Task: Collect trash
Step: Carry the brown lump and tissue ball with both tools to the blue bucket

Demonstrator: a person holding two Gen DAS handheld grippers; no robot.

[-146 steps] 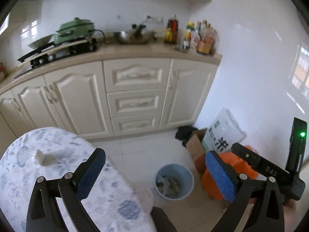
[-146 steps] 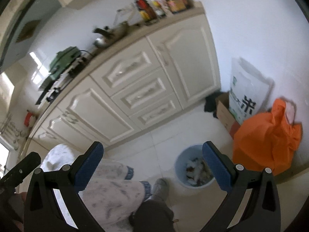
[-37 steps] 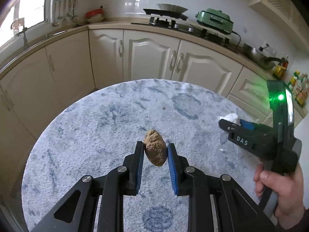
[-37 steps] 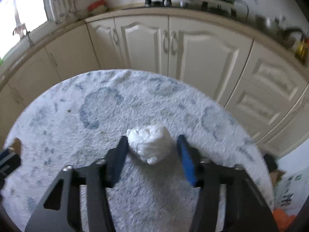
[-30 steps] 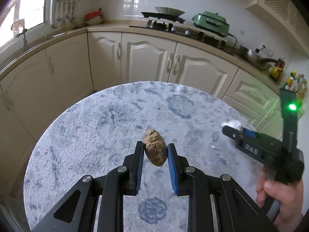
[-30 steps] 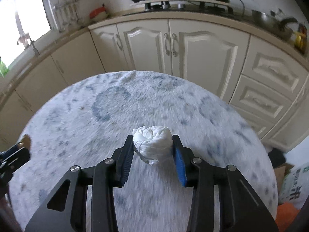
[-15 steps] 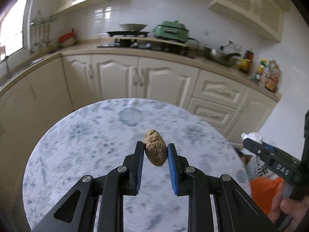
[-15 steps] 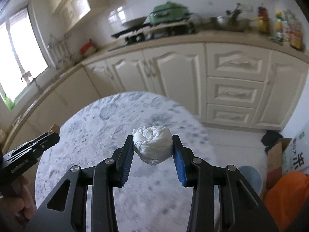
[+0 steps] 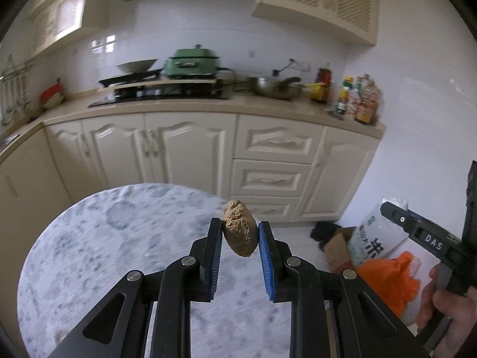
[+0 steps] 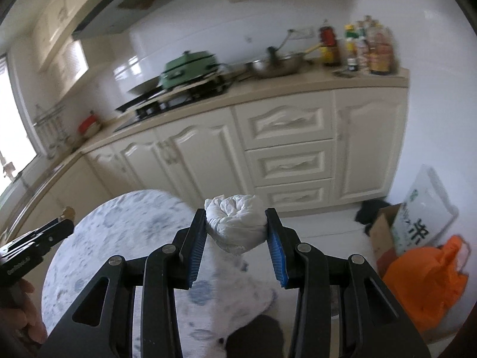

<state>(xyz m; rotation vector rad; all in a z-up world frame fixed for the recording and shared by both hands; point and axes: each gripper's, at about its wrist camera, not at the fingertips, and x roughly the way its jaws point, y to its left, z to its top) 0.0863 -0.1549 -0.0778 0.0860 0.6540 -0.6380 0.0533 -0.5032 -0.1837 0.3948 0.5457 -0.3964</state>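
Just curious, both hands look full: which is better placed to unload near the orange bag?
Probably right: the right gripper, shut on the white wad, lies between the left gripper and the orange bag.

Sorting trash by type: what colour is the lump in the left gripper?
Brown lump, clearest in the left wrist view.
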